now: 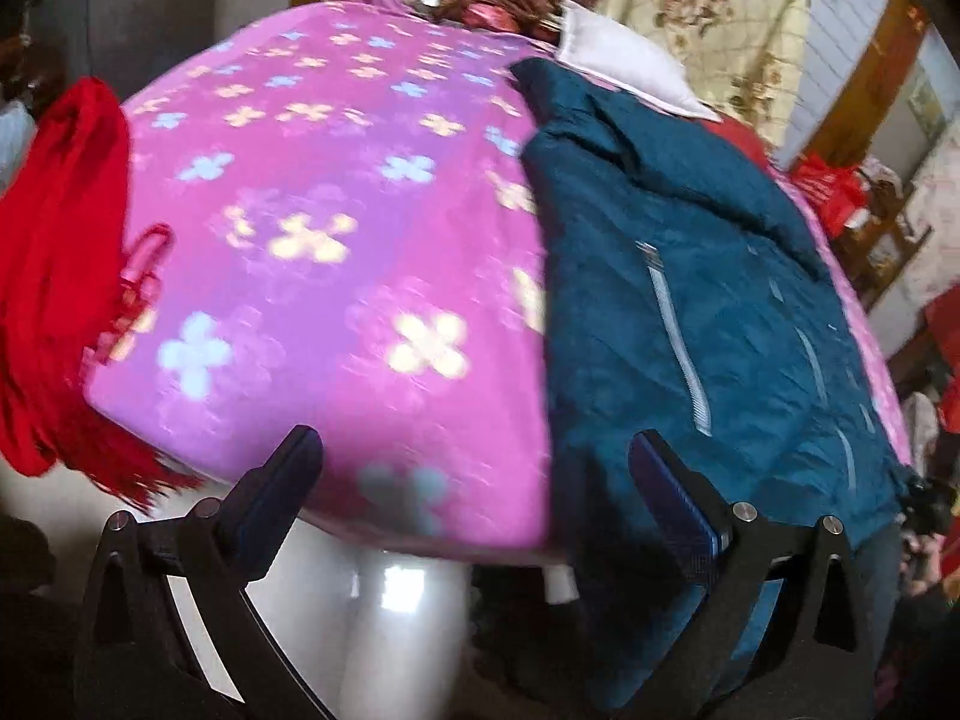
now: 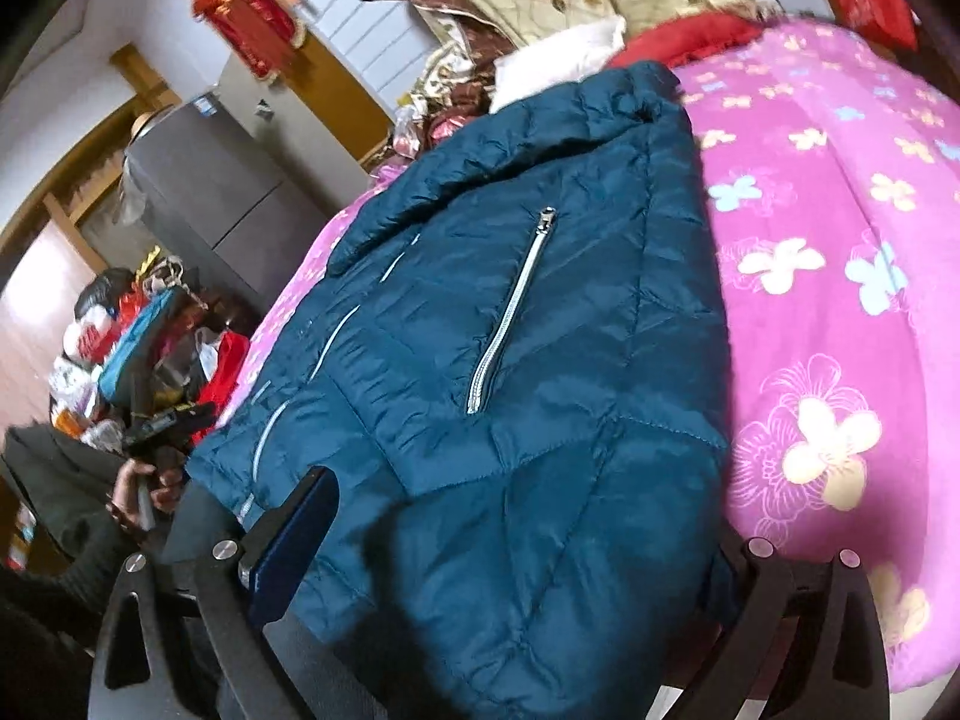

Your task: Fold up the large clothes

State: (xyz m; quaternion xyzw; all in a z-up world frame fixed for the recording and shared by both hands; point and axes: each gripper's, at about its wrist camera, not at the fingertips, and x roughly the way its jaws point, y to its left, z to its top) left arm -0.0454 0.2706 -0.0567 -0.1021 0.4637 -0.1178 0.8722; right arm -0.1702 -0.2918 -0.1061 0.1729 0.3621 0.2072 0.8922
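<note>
A dark teal quilted jacket (image 1: 708,300) with silver zips lies on a pink flowered blanket (image 1: 336,228), its hem hanging over the near edge. My left gripper (image 1: 474,480) is open at the blanket's near edge, its right finger (image 1: 672,498) against the jacket's hem. In the right wrist view the jacket (image 2: 510,360) fills the middle, on the blanket (image 2: 828,300). My right gripper (image 2: 516,534) is open, with the jacket's lower hem lying between the fingers; the right finger is mostly hidden behind the cloth.
A red fringed scarf (image 1: 54,276) hangs at the blanket's left edge. A white pillow (image 1: 624,60) and floral quilts (image 1: 708,6) lie at the far end. A grey cabinet (image 2: 210,192) and cluttered bags (image 2: 138,348) stand to the left. The other hand and gripper (image 2: 150,456) show there.
</note>
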